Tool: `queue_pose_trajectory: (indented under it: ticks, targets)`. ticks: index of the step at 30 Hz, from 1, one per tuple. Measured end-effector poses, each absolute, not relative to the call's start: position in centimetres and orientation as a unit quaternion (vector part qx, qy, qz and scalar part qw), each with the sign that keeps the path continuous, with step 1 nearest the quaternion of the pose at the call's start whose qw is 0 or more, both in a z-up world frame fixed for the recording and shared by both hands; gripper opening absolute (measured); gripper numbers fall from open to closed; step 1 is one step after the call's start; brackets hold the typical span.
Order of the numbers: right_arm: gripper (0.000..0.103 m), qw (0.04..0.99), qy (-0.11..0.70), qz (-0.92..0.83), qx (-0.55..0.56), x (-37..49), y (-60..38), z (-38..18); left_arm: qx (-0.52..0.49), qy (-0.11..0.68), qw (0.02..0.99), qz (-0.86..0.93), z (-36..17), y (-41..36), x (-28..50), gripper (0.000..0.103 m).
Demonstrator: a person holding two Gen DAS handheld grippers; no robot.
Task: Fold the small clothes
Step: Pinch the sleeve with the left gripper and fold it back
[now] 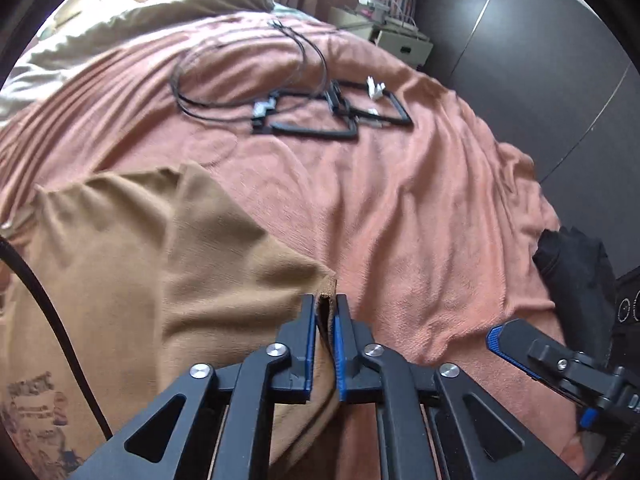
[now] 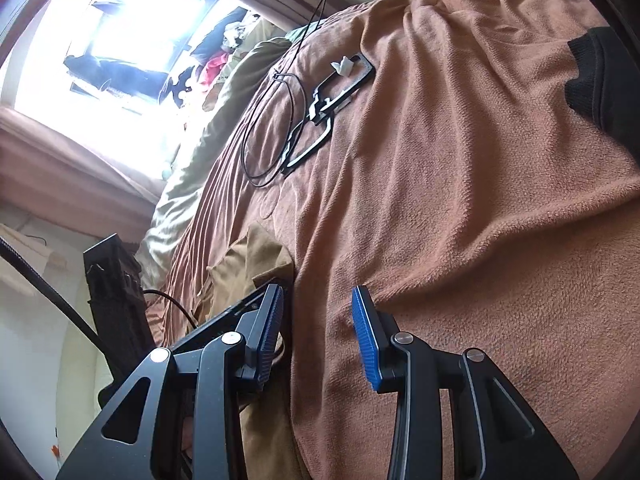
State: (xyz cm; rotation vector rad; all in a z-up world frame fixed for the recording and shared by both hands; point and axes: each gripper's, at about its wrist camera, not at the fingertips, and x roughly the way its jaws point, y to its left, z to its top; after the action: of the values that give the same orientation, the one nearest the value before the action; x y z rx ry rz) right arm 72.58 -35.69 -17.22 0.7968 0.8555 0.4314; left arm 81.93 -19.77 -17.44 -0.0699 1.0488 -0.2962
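Pinched in the left gripper [image 1: 325, 312], a corner of the tan knit shirt [image 1: 160, 264] lies on the near-left salmon fleece blanket [image 1: 400, 220]. Right gripper [image 2: 316, 320] hangs part-open, empty. Folding looks begun; next, carry that corner across.

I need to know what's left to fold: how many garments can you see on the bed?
2: a tan garment near the bed's front edge, its corner pinched in the left gripper, and a black garment at the right edge. More may lie out of view.
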Motion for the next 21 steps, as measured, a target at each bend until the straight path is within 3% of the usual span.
queue_pose_trajectory:
  ticks: [7, 17, 21]
  targets:
    - [0.033, 0.820, 0.394, 0.233, 0.343, 72.5, -33.5, -16.2, -0.054, 0.477, 0.869, -0.120, -13.9, -14.4, 81.1, 0.004]
    - [0.033, 0.831, 0.396, 0.256, 0.296, 73.3, -31.0, -15.9, -0.065, 0.463, 0.882, -0.057, -13.0, -6.3, 80.8, 0.004]
    - [0.045, 0.829, 0.407, 0.256, 0.286, 73.9, -30.1, -16.4, -0.080, 0.464, 0.882, -0.033, -13.8, -3.5, 80.8, 0.004]
